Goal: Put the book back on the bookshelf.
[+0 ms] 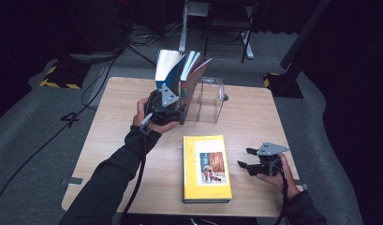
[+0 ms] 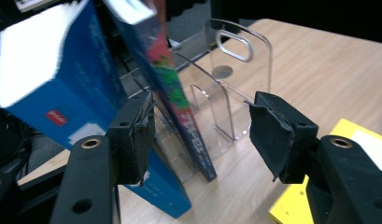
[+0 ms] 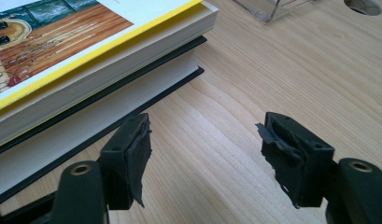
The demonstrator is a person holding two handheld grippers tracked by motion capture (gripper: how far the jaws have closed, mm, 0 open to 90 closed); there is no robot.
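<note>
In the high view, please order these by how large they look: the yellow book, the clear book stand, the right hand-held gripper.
1. yellow book
2. clear book stand
3. right hand-held gripper, clearly the smallest

Bare tabletop (image 1: 254, 117) right of clear rack (image 1: 210, 101) and stacked books (image 1: 206, 168).

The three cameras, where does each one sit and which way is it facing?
High view: above the person's side, looking forward and down on the table; both forearms, left gripper, right gripper.
Left gripper view: on that gripper, facing the blue book and clear rack; its open jaws show.
Right gripper view: low over the table, beside the yellow book; open jaws.
All share the rack and yellow book.
</note>
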